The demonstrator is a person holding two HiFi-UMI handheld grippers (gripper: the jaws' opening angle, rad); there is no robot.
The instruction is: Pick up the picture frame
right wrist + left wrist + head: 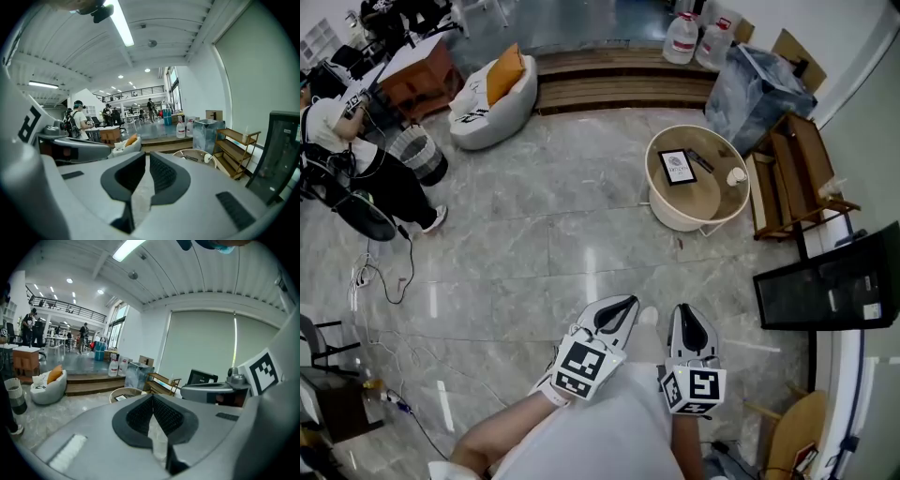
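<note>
The picture frame (pixel 678 167) is small, with a black border, and lies flat on a round cream table (pixel 673 214) far ahead across the marble floor. In the left gripper view the picture frame (pixel 121 398) shows just over the jaws. Both grippers are held close to the person's body, well short of the table. My left gripper (pixel 623 305) is shut with nothing between its pads. Beside it, my right gripper (pixel 686 314) is also shut and empty. On the table, a dark flat item and a small white cup (pixel 736 175) lie by the frame.
A wooden shelf (pixel 792 178) and a black screen (pixel 830 286) stand right of the table. Behind it are a wooden step (pixel 619 84), water bottles (pixel 682 39) and a white beanbag (pixel 492 89). A person (pixel 347 159), a bin (pixel 422 155) and floor cables (pixel 380 272) are at the left.
</note>
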